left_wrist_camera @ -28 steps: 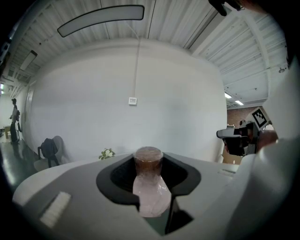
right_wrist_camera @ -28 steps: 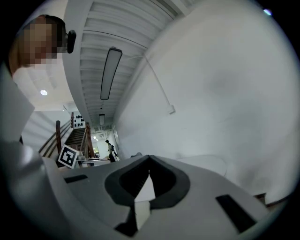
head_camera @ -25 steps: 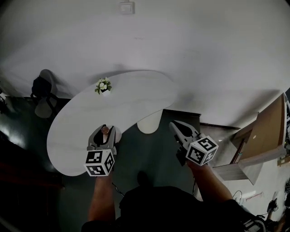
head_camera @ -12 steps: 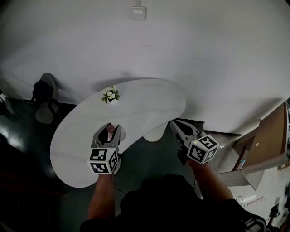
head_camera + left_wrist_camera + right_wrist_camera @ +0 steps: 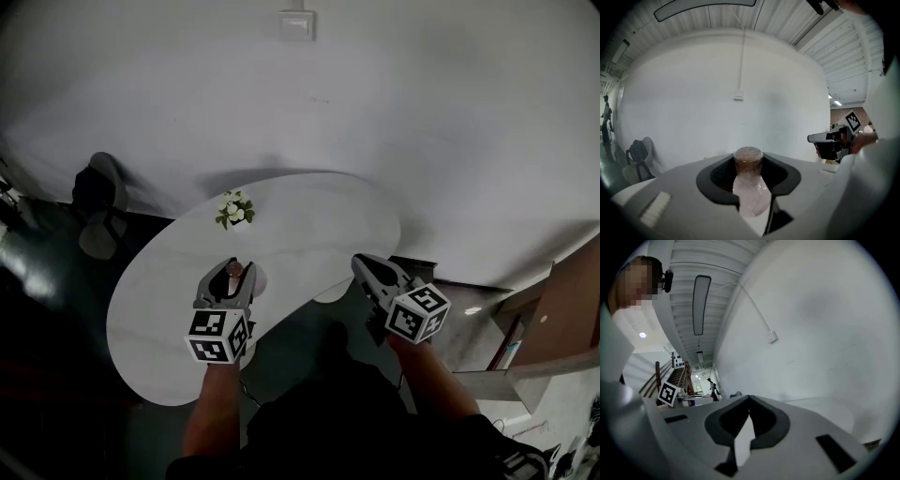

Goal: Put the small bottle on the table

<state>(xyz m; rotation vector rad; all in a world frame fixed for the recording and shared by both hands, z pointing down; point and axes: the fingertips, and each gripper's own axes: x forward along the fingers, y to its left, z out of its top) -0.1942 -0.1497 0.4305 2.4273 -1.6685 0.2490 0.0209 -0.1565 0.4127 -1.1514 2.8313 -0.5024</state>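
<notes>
A small clear bottle (image 5: 749, 187) with a brown cap (image 5: 235, 270) sits between the jaws of my left gripper (image 5: 749, 161), which is shut on it. In the head view the left gripper (image 5: 229, 278) hovers over the near edge of the white curved table (image 5: 309, 220), bottle upright. My right gripper (image 5: 367, 269) hangs to the right of the table's front notch, above the dark floor. Its jaws meet at the tips with nothing between them in the right gripper view (image 5: 749, 400).
A small pot of white flowers (image 5: 234, 210) stands on the table, beyond the left gripper. A chair with a dark bag (image 5: 97, 199) is at the left by the wall. Wooden furniture (image 5: 562, 314) stands at the right. A wall box (image 5: 297, 24) is mounted high up.
The view has shifted toward the wall, and the table now lies closer under both grippers. The left gripper with the bottle stands a little farther over the tabletop. Both grips look unchanged.
</notes>
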